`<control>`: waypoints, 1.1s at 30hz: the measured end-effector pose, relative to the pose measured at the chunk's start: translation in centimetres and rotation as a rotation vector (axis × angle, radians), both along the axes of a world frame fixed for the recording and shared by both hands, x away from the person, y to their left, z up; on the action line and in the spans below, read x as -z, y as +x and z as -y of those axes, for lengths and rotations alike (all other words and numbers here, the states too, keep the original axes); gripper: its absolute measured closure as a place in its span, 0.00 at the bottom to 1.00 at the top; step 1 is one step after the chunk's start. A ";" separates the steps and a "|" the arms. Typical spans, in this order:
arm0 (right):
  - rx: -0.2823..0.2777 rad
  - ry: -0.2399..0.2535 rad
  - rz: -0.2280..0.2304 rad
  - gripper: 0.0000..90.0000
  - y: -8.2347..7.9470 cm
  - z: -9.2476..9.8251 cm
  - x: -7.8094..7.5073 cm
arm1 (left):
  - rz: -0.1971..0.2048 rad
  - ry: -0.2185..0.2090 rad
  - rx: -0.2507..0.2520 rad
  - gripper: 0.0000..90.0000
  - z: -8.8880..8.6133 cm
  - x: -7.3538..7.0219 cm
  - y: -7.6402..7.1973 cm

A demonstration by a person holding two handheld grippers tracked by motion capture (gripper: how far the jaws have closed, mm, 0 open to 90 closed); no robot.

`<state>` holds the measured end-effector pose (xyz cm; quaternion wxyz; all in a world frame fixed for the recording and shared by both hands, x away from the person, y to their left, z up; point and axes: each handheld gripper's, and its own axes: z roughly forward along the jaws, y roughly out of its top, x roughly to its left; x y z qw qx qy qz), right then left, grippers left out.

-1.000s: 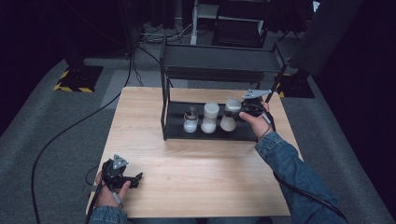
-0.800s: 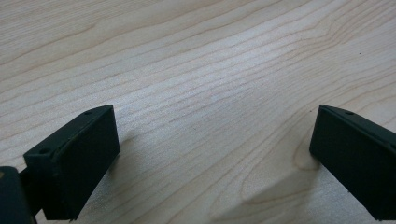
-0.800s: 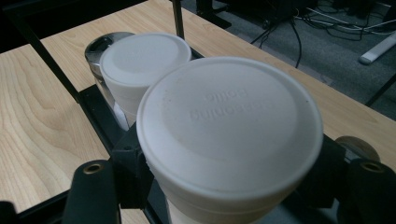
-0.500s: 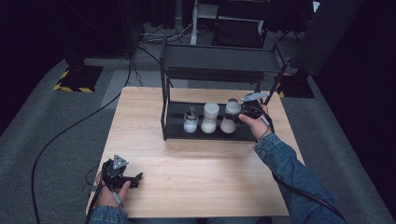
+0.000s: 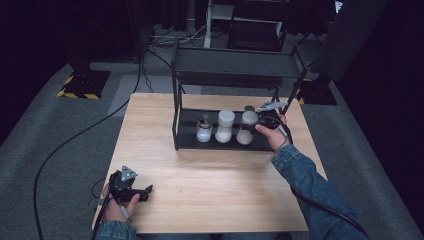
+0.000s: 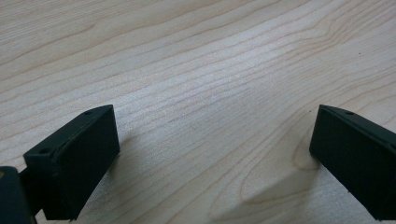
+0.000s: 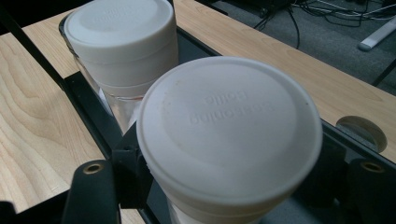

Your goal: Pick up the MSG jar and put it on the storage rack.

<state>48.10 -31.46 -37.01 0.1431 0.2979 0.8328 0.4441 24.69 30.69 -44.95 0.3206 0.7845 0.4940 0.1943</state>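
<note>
Hidden and cropped parts

In the right gripper view, the near jar's (image 7: pixel 229 140) wide lid hides its body; the embossed lettering seems unreadable.

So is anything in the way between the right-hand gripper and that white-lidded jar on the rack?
Nothing visible. The right gripper already has its fingers closed around the white-lidded jar on the rack's lower shelf. A second jar stands just beside it, not between.

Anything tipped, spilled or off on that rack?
Nothing stands out. Three jars stand upright in a row on the black rack's lower shelf; the right tool grips the rightmost jar below its white lid. The left tool rests open on the table.
</note>
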 end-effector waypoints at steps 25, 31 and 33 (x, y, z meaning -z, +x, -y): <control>-0.035 0.043 0.084 0.16 -2.3 1.6 -4.2 | 0.000 0.000 0.001 0.02 0.0 0.0 0.0; -0.041 0.039 0.097 0.09 -3.4 1.6 -5.6 | 0.000 0.000 0.002 0.02 0.0 0.0 0.0; -0.050 0.040 0.103 0.09 -3.7 1.7 -5.9 | 0.000 0.000 0.002 0.02 0.0 0.0 0.0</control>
